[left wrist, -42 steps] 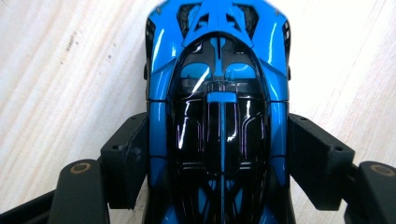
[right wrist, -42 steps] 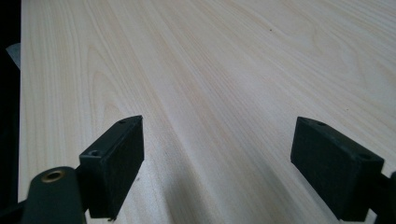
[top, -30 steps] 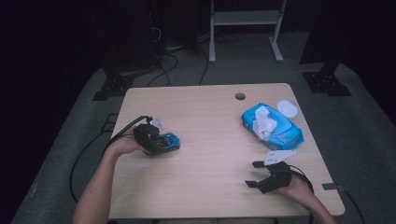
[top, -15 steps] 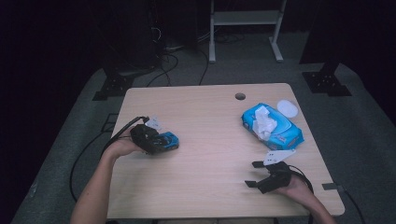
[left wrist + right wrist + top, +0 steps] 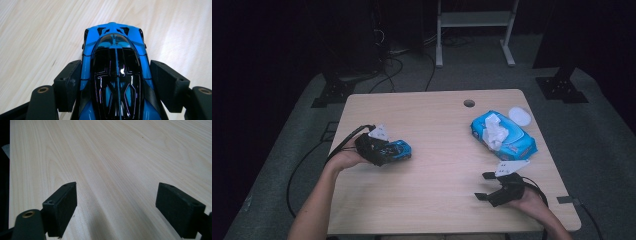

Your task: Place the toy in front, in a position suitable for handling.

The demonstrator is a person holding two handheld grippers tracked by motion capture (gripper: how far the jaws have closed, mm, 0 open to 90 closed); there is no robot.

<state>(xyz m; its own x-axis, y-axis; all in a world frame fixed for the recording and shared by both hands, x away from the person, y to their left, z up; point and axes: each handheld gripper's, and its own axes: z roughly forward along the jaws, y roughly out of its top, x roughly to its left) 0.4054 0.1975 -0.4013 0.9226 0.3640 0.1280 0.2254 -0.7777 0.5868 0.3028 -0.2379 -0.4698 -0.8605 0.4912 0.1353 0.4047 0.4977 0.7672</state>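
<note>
A blue and black toy car sits between the jaws of my left gripper at the left middle of the wooden table. In the left gripper view the pads press on both flanks of the toy car, whose nose points away over the wood; the left gripper is shut on it. I cannot tell whether its wheels touch the table. My right gripper lies near the front right of the table, jaws pointing left. In its own view the right gripper stands open with bare wood between the pads.
A blue pack of wet wipes with a tissue sticking out lies at the right, a round white lid just behind it. A cable hole sits near the far edge. Cables trail off the table's left side.
</note>
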